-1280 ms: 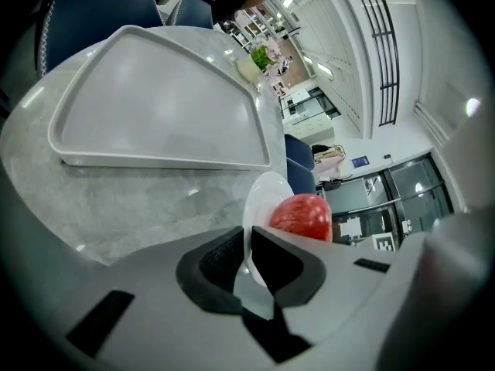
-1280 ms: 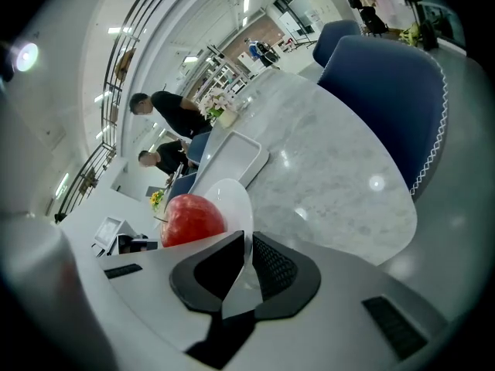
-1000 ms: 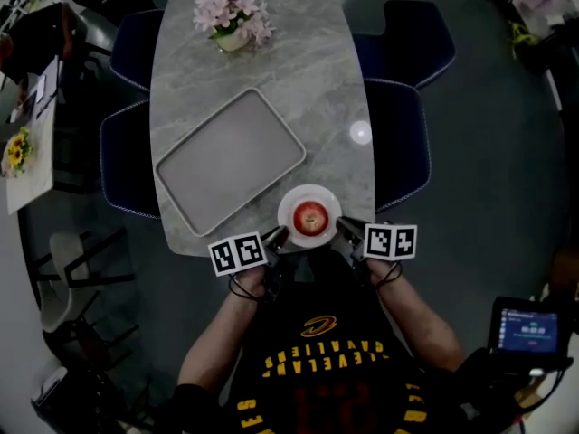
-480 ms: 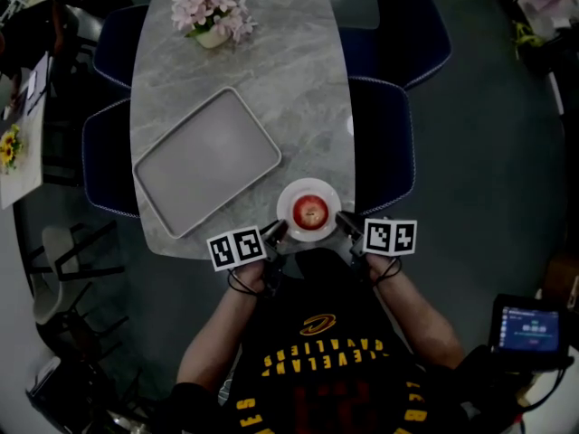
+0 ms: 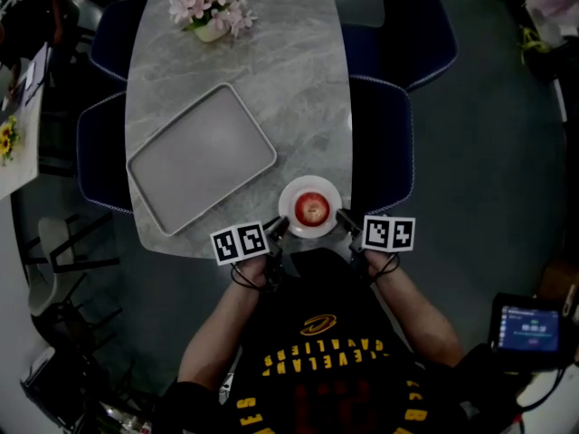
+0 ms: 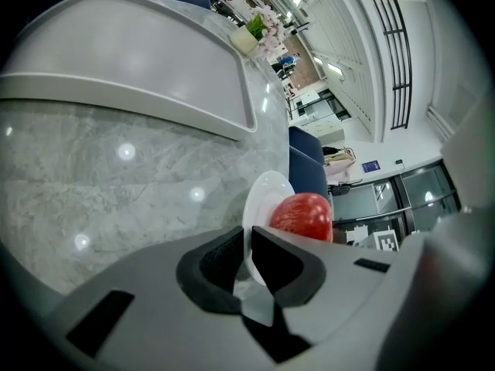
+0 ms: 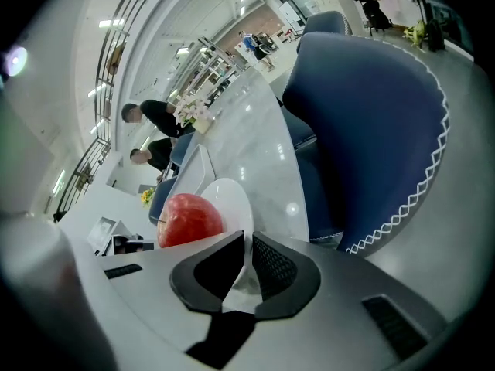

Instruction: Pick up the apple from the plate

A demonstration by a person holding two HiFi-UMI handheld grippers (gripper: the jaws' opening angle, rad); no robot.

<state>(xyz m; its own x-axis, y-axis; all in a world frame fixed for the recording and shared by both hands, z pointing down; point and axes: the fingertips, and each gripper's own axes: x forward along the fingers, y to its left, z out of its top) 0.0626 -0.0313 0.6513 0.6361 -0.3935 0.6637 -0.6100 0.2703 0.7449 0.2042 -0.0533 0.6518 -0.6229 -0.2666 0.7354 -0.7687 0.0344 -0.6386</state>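
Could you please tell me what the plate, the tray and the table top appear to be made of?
Plate: probably glazed ceramic. It is white and glossy with a thin, smooth rim, though melamine is possible.
Tray: likely matte grey plastic, given its even colour, rounded raised rim and lack of glare.
Table top: looks like polished grey marble or a stone-look slab, with pale veining and bright lamp reflections.

The person's black jersey (image 5: 317, 373) bore yellow lettering, upside down from above: "CLEVELAND" and "CAVALIERS", with a yellow "C" emblem (image 5: 317, 325) near them. The small lit screen (image 5: 529, 325) at lower right showed print too small to read.
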